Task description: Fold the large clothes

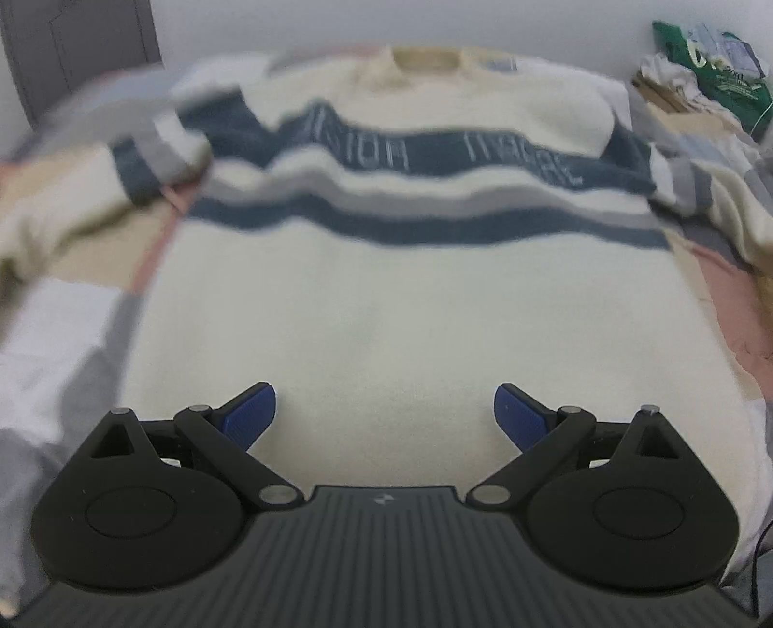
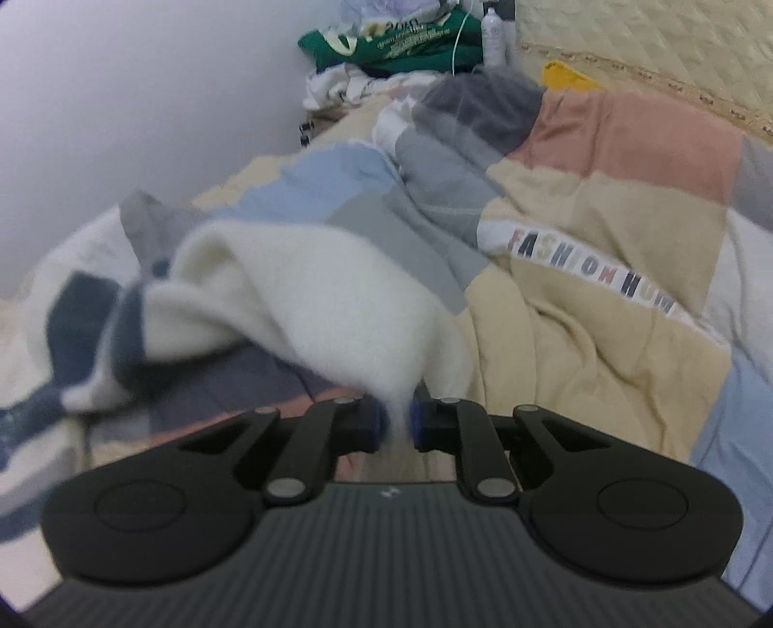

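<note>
A cream sweater (image 1: 386,299) with navy and grey stripes lies spread flat on the bed, collar at the far side. My left gripper (image 1: 385,415) is open and empty, hovering over the sweater's lower hem. In the right wrist view my right gripper (image 2: 399,419) is shut on the cream sleeve (image 2: 309,299) of the sweater and holds it lifted above the quilt. The sleeve drapes leftward to the striped body (image 2: 82,314).
A patchwork quilt (image 2: 604,232) in beige, pink, blue and grey covers the bed. A pile of clothes and a green bag (image 2: 401,43) sit at the far corner by the wall; it also shows in the left wrist view (image 1: 710,63). A dark door (image 1: 82,48) stands at far left.
</note>
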Demonstrator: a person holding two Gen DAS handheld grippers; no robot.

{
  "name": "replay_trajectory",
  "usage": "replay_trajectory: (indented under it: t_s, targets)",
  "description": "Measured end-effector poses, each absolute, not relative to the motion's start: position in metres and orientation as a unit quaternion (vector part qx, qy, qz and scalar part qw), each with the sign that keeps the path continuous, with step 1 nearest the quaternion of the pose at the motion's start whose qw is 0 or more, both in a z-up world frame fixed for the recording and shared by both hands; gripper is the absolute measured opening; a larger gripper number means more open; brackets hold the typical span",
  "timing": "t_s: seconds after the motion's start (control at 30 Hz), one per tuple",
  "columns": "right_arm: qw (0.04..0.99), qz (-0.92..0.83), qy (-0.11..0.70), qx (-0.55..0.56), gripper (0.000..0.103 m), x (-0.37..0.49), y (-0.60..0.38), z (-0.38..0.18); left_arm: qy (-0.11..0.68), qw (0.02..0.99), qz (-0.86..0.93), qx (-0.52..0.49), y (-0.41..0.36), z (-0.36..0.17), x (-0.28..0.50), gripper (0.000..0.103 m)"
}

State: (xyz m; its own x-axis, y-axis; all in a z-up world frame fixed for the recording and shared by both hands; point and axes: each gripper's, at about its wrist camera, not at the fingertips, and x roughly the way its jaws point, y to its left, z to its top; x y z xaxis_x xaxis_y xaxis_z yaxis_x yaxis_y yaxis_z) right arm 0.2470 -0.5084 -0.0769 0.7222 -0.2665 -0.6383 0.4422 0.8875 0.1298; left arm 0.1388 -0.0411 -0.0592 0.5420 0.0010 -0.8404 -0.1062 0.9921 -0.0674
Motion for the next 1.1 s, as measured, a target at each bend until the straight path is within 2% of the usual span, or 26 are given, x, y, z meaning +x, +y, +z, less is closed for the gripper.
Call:
replay_trajectory:
  t_s: [0.2, 0.47, 0.73, 0.93, 1.1]
  targets:
    - [0.928, -0.16, 0.296, 0.16, 0.014, 0.23, -0.515, -0.016, 0.45, 0.892, 0.035, -0.025, -0.019, -0.084, 0.156, 0.099]
    - [0.937, -0.074, 0.283, 0.19, 0.014, 0.205, -0.484, 0.088, 0.429, 0.897, 0.021, -0.103, 0.008, -0.078, 0.148, 0.099]
    - [0.951, 0.061, 0.252, 0.169, 0.014, 0.173, -0.385, 0.171, 0.393, 0.901, -0.001, -0.183, 0.039, -0.053, 0.128, 0.099]
    - [0.938, 0.172, 0.275, 0.126, 0.014, 0.157, -0.279, 0.178, 0.365, 0.906, 0.013, -0.212, 0.066, -0.034, 0.122, 0.099]
    - [0.914, 0.225, 0.326, 0.086, 0.014, 0.148, -0.197, 0.141, 0.335, 0.905, 0.016, -0.262, 0.098, -0.023, 0.116, 0.099]
